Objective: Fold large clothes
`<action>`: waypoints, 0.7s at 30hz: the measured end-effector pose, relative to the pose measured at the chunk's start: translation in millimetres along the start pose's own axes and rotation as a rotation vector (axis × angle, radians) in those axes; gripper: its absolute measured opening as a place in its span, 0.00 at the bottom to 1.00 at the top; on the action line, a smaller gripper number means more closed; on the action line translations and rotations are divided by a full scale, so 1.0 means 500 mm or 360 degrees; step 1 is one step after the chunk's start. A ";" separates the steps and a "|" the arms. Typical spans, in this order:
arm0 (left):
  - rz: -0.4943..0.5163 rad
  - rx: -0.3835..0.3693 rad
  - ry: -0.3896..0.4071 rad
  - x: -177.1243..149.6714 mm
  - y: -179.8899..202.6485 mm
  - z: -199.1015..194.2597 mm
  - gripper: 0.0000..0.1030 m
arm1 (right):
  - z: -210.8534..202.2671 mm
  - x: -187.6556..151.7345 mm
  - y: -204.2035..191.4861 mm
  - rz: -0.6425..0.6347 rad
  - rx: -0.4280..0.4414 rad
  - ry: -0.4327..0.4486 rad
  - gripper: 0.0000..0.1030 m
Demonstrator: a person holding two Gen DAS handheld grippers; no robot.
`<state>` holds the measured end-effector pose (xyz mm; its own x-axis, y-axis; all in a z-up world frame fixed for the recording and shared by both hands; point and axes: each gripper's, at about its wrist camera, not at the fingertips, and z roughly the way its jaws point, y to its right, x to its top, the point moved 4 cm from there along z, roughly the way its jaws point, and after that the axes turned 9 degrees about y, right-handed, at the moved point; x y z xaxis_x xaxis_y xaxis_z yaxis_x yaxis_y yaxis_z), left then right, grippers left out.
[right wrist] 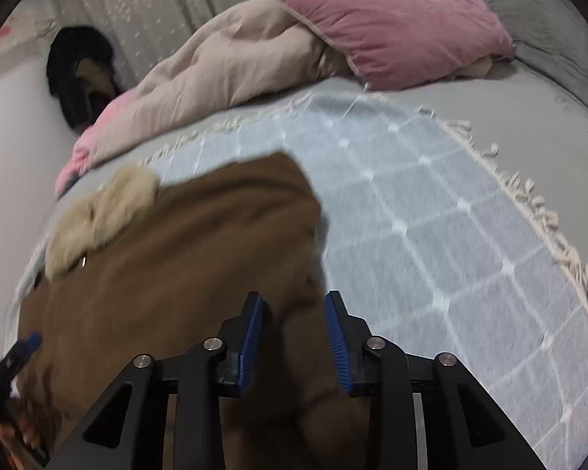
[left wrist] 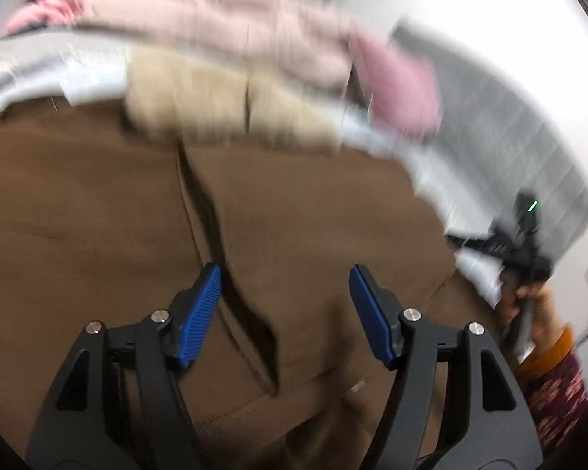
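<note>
Your left gripper (left wrist: pixel 285 313) hangs nearest the lens, its blue ribbed pads spread wide with nothing between them, poised just above a fold ridge in the large brown coat with a beige fleecy collar (left wrist: pixel 137 215). That coat lies spread on the pale blue checked throw with a cream fringe (right wrist: pixel 431 215), which covers the grey bed (right wrist: pixel 529 117). Your right gripper (right wrist: pixel 296 337) is narrowed on a bunched edge of the brown coat at its right side, cloth filling the gap between the pads. Behind it, a beige-pink duvet (right wrist: pixel 223 66) and pink pillow (right wrist: pixel 403 27) rest at the bed's far end.
</note>
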<state>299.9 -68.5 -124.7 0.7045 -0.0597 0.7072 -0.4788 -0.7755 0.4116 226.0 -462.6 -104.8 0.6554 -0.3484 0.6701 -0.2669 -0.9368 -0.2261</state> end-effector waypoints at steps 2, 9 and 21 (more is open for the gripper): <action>0.0062 0.0029 0.0021 -0.001 0.009 0.000 0.68 | 0.020 -0.031 0.020 -0.0066 -0.0074 -0.0030 0.53; -0.0038 0.0154 -0.0045 0.017 0.008 -0.040 0.76 | -0.111 -0.027 0.002 0.0088 -0.0069 0.0040 0.58; 0.0015 0.0188 -0.0073 -0.043 0.097 -0.326 0.96 | -0.373 -0.118 -0.008 0.0194 0.0009 0.0248 0.84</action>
<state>176.1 -2.4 -26.3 0.7249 -0.0940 0.6824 -0.4223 -0.8433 0.3324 56.7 -432.4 -11.4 0.5010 -0.4510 0.7386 -0.3336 -0.8882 -0.3160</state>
